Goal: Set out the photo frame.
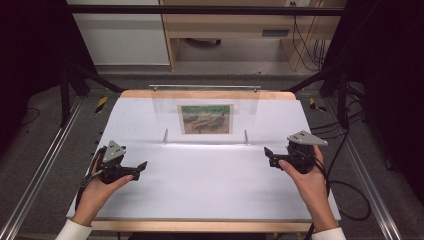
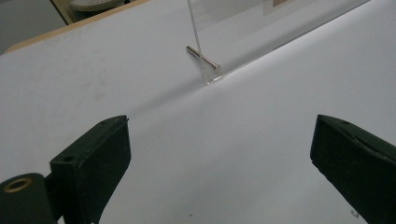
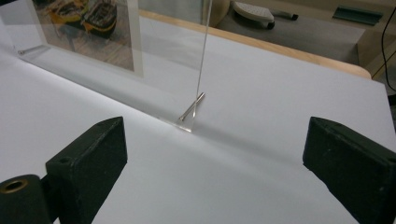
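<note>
**Mia:** What stands on the table (image 1: pixel 150 200)?

**Ben:** A clear picture stand (image 1: pixel 206 107). It is a see-through sheet that stands up straight, past the middle of the white table top. A small picture (image 1: pixel 206 119) sits in the middle of it. The picture looks like boats, with green at the top.

**Mia:** What keeps it up?

**Ben:** Two little metal pins near the bottom. One pin (image 2: pixel 202 58) goes through the left corner. The other pin (image 3: pixel 192 106) goes through the right corner.

**Mia:** Where are the two grabbers?

**Ben:** The left gripper (image 1: pixel 141 167) is in the person's left hand (image 1: pixel 100 187), low on the left side of the table. The right gripper (image 1: pixel 267 153) is in the right hand (image 1: pixel 307 175), on the right side. They point toward each other.

**Mia:** Do they touch the stand?

**Ben:** No. Both are on the near side of it, with bare white table in between.

**Mia:** Are the jaws holding anything?

**Ben:** No. In the left gripper view the two black jaws are far apart, with just table between them. The right gripper view is the same: jaws wide, nothing inside.

**Mia:** What is behind the table?

**Ben:** A wooden desk (image 1: pixel 225 25) and grey floor.
</note>
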Demonstrator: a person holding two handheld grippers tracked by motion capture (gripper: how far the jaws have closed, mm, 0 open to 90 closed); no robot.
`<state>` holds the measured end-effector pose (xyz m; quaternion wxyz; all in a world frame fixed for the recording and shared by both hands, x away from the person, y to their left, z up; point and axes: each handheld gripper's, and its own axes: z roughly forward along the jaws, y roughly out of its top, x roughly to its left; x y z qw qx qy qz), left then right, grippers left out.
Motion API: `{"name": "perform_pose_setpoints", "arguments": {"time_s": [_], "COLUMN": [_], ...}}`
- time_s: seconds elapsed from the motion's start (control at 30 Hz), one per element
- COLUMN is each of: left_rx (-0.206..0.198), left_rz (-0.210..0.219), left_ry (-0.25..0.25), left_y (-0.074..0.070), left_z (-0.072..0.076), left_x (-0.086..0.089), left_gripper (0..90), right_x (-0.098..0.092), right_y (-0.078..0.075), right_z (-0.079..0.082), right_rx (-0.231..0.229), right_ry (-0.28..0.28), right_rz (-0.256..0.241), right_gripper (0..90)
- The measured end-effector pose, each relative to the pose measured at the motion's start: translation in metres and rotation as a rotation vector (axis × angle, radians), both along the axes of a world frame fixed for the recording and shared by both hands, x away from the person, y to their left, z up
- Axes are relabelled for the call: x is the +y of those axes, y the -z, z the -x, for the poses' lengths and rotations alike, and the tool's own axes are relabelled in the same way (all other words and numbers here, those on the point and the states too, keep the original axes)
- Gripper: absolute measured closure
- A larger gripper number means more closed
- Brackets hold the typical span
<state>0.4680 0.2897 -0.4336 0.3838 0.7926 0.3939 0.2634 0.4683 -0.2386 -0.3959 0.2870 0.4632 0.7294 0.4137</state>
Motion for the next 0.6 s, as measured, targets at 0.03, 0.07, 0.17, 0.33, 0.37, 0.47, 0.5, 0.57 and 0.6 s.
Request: {"name": "perform_pose_setpoints", "arguments": {"time_s": [0.03,0.07,0.17,0.33,0.37,0.47,0.5,0.57,0.6], "left_rx": [0.003,0.003,0.018,0.046,0.049,0.061,0.065,0.07,0.072], "left_rz": [-0.002,-0.006,-0.021,-0.047,-0.05,-0.055,-0.057,-0.066,-0.067], "left_ry": [-0.001,-0.002,-0.002,-0.001,-0.003,-0.004,-0.004,-0.004,-0.004], "left_y": [0.0,0.001,0.003,0.008,0.009,0.011,0.012,0.014,0.015], "left_z": [0.0,0.001,0.002,0.002,0.002,0.002,0.002,0.003,0.003], "left_x": [0.0,0.001,0.002,0.003,0.003,0.003,0.004,0.003,0.003], "left_gripper": [5.1,5.1,5.1,5.2,5.3,5.3,5.3,5.3,5.3], "right_x": [0.0,-0.001,-0.002,-0.003,-0.004,-0.005,-0.005,-0.006,-0.007], "right_y": [0.003,0.005,0.013,0.034,0.037,0.045,0.048,0.052,0.054], "right_z": [0.001,0.002,0.006,0.01,0.01,0.012,0.012,0.013,0.014], "right_rx": [0.003,0.008,0.03,0.087,0.098,0.128,0.138,0.155,0.16], "right_ry": [-0.002,0.0,0.004,0.03,0.034,0.052,0.059,0.071,0.076], "right_rz": [0.001,0.008,0.005,0.025,0.033,0.056,0.069,0.087,0.092], "right_gripper": [6.8,6.8,6.9,7.2,7.4,7.6,7.7,7.7,7.8]}}
